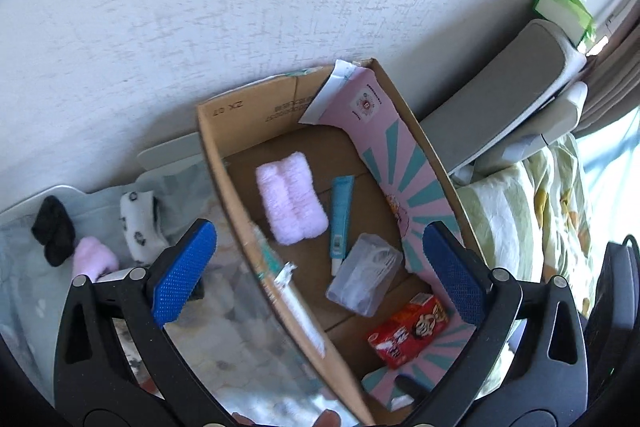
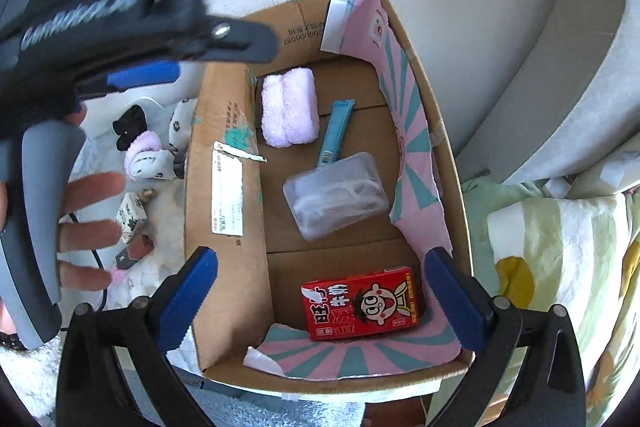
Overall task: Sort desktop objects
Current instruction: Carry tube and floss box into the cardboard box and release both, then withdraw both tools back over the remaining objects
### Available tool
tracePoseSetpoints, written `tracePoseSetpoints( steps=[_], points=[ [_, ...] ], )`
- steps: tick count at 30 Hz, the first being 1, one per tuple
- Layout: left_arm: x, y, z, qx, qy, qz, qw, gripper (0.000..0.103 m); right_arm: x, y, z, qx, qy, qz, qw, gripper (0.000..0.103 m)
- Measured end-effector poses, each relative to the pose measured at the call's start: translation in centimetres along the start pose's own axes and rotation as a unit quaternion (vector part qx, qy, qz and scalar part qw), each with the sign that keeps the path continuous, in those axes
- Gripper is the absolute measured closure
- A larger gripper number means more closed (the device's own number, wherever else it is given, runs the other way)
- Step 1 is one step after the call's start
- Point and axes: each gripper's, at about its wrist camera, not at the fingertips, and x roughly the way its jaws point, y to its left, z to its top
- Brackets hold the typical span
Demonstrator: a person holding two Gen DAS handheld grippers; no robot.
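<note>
An open cardboard box (image 1: 256, 111) (image 2: 228, 287) holds a rolled pink towel (image 1: 290, 197) (image 2: 288, 111), a blue tube (image 1: 340, 223) (image 2: 334, 135), a clear plastic case (image 1: 364, 275) (image 2: 336, 195) and a red milk carton (image 1: 408, 331) (image 2: 360, 303). My left gripper (image 1: 320, 231) hangs open above the box, nothing between its blue pads. My right gripper (image 2: 320, 255) is open too, over the carton end, empty. Left of the box lie a black sock (image 1: 54, 231) (image 2: 128, 125), a pink sock (image 1: 94, 259) and a white patterned sock (image 1: 140, 223).
Pink-and-teal paper (image 2: 416, 187) lines the box's right wall. A hand (image 2: 88, 227) holds the left tool at the right wrist view's upper left. A small patterned box (image 2: 130, 217) and a cable lie near the socks. Grey cushion (image 1: 504, 95), green tissue box (image 1: 564, 7), striped bedding (image 2: 560, 247) stand right.
</note>
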Motion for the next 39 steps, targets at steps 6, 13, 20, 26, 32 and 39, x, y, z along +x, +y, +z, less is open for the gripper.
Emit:
tracePoseSetpoints(
  steps=[6,13,20,26,32,39],
  points=[
    [-2.8,0.9,-0.8,0.011,-0.026,0.019,0.9994,0.0,-1.0,1.1,-0.2,-0.004,-0.014,0.001,1.0,0.0],
    [-6.8,2.7,-1.5,0.022,-0.037,0.039,0.9983,0.0,-1.6,3.8,0.2,-0.117,-0.035,-0.008,0.993,0.0],
    [-13.0,7.9,-3.5,-0.01,-0.071,0.09,0.9933,0.0,-3.3,6.5,0.5,-0.164,-0.034,-0.02,0.986,0.0],
    [-18.4,13.5,-6.7,-0.046,-0.107,0.164,0.9796,0.0,-5.0,10.0,1.0,-0.204,-0.061,-0.004,0.977,0.0],
    [-20.3,18.3,-10.8,-0.094,-0.103,0.179,0.9739,0.0,-4.8,14.1,1.2,-0.254,-0.06,0.027,0.965,0.0],
    [-17.9,21.7,-17.0,-0.115,-0.057,0.187,0.9739,0.0,-2.8,18.7,0.6,-0.303,-0.047,0.043,0.951,0.0]
  ],
)
